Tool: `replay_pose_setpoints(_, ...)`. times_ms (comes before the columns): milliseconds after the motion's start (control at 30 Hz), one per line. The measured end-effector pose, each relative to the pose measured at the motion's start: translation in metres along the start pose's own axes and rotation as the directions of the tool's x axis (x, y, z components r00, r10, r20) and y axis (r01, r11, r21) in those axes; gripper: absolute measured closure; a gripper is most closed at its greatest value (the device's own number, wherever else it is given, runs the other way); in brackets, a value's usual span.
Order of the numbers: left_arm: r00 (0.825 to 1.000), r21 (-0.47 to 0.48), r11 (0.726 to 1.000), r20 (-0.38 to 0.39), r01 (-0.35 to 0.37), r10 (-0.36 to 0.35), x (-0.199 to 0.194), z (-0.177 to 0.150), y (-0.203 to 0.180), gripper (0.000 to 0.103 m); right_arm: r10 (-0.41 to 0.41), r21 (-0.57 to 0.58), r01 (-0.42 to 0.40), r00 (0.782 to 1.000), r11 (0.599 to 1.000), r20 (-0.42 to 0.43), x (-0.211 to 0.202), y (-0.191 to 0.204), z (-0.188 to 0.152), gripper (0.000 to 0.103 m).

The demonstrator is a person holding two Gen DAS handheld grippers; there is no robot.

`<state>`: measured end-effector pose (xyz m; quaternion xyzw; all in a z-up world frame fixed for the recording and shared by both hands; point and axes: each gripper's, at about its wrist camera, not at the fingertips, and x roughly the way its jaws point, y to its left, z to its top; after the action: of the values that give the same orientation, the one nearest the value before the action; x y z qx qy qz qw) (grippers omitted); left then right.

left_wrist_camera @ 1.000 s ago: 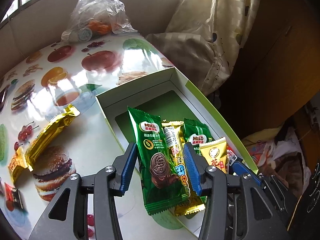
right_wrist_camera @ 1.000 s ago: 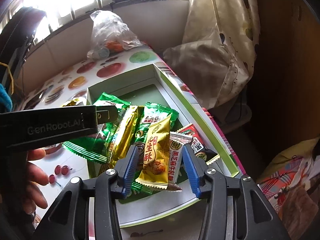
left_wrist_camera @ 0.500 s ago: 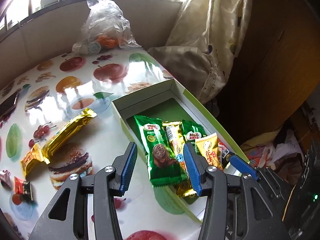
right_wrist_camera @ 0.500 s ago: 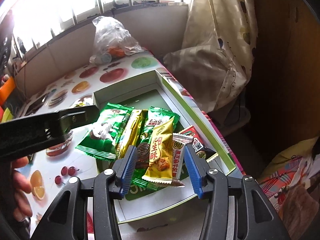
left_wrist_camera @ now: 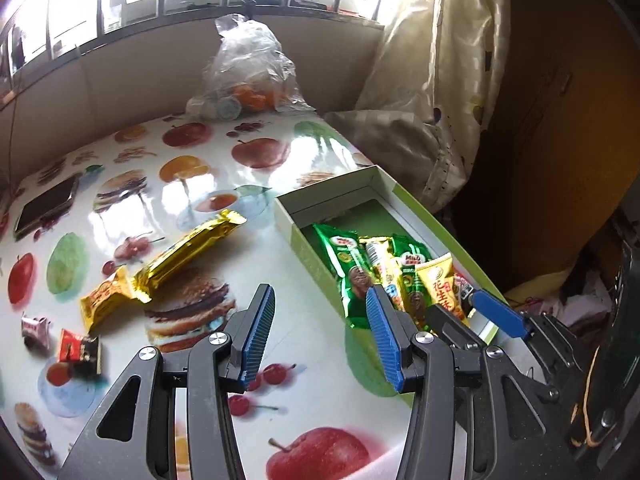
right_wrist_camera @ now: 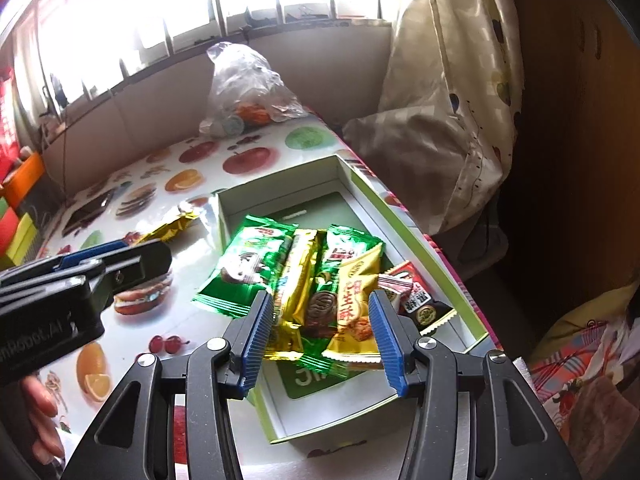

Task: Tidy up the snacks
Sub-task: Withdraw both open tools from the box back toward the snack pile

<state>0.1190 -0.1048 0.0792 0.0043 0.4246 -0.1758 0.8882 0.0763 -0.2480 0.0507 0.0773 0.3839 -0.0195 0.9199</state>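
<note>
Snacks in box: green Milo packet (right_wrist_camera: 244,268), gold bar (right_wrist_camera: 296,280), second green Milo packet (right_wrist_camera: 340,248), yellow peanut-candy packet (right_wrist_camera: 356,300) and a red-and-black sachet (right_wrist_camera: 416,300) lie overlapping in the shallow box (right_wrist_camera: 416,236), straight ahead of the right gripper; the first Milo packet's near end hangs over the box's left wall.
Snacks outside box: long gold wrapper (left_wrist_camera: 188,256), small orange-gold packet (left_wrist_camera: 104,300), red-and-black sachet (left_wrist_camera: 78,350) and a small wrapped sweet (left_wrist_camera: 36,326) lie on the tablecloth (left_wrist_camera: 280,400), ahead and left of the left gripper.
Box: white with green edges, open-topped, ahead and right of the left gripper, near the table's right edge.
Left gripper (left_wrist_camera: 320,336): jaws wide apart, nothing between them, above bare tablecloth just left of the box's near corner.
Right gripper (right_wrist_camera: 320,340): jaws wide apart, empty, over the box's near end; the near ends of the gold bar and peanut-candy packet show between the blue pads; contact cannot be told.
Far end: clear plastic bag (left_wrist_camera: 248,76) with orange contents beyond both grippers, against the wall.
Far left: phone (left_wrist_camera: 46,204) lying flat.
Right of table: cream curtain (right_wrist_camera: 452,92).
</note>
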Motion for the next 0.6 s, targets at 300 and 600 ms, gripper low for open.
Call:
replay_pose_setpoints(300,0.999,-0.004,0.999,0.028,-0.035,0.035,-0.016,-0.011,0.014,0.054,0.021,-0.028,-0.021,1.000,0.999,0.009,-0.003,0.017,0.001,0.054)
replay_pose_setpoints(600,0.998,-0.034,0.997,0.031,-0.063,0.064,-0.023,-0.021,0.038,0.054,0.044,-0.059,-0.043,0.999,0.997,0.010,0.000,0.037,0.002,0.053)
